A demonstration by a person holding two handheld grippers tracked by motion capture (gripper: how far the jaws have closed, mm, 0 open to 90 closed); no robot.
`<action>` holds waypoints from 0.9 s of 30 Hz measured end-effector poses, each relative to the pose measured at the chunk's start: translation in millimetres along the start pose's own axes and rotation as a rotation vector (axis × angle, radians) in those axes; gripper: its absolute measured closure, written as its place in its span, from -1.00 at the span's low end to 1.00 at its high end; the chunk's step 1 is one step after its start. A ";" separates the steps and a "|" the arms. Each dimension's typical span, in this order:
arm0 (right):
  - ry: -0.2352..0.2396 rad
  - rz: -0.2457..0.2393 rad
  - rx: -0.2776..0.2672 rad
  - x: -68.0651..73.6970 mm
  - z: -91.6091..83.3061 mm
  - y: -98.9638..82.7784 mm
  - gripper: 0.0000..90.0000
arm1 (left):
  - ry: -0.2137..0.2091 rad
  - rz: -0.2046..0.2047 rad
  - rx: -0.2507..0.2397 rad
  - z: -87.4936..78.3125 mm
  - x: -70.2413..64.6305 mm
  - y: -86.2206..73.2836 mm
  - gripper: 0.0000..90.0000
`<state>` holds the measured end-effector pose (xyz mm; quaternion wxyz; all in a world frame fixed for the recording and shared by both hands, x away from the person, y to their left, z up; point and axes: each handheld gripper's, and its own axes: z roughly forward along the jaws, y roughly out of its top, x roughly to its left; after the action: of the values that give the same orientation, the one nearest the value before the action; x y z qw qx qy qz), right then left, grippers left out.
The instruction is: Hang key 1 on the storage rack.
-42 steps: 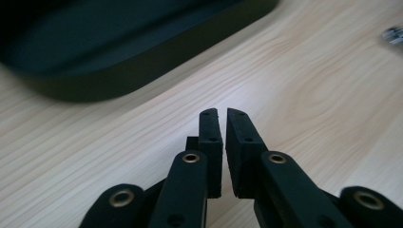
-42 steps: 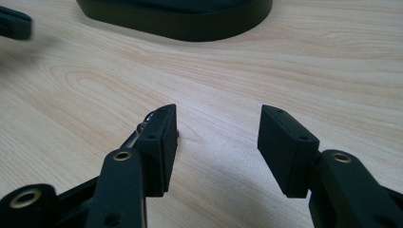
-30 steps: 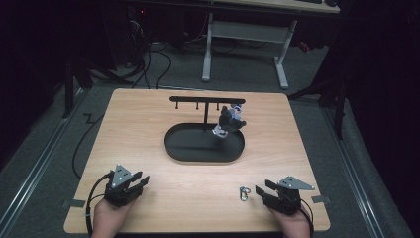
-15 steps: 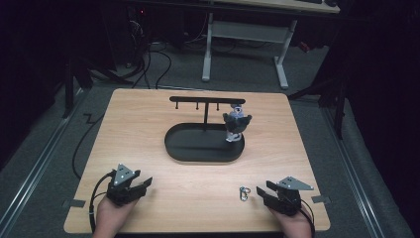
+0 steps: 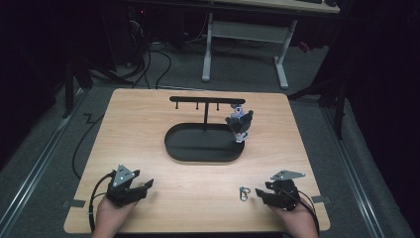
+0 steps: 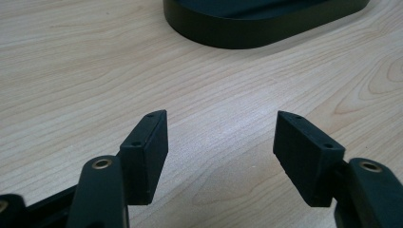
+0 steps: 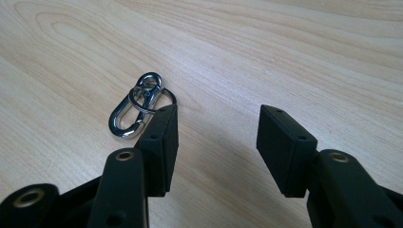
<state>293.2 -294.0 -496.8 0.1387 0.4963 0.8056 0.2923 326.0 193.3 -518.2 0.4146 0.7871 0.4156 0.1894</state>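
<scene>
Tongs on the right (image 7: pixel 216 142) stand open and empty just beside the metal key clip (image 7: pixel 135 107) lying flat on the counter (image 5: pixel 198 188), a light, stiff, slippery piece probably best pinched across its oval loop.

Too small in the high view to identify: grey-and-white figure-like object (image 5: pixel 239 124) beside the black oval tray (image 5: pixel 198 148). Partly hidden behind one jaw in the right gripper view: silver metal carabiner clip (image 7: pixel 135 107). Tray cut off by the left gripper view's top edge.
</scene>
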 end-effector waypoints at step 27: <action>-0.019 -0.424 0.365 46.0 25.0 48.4 0.17 | -0.015 0.004 0.011 2.2 1.3 -0.8 -0.18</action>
<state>319.3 -228.9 -484.1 0.1127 0.3363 0.9294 0.1021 327.7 193.5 -520.2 0.4131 0.7916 0.4118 0.1823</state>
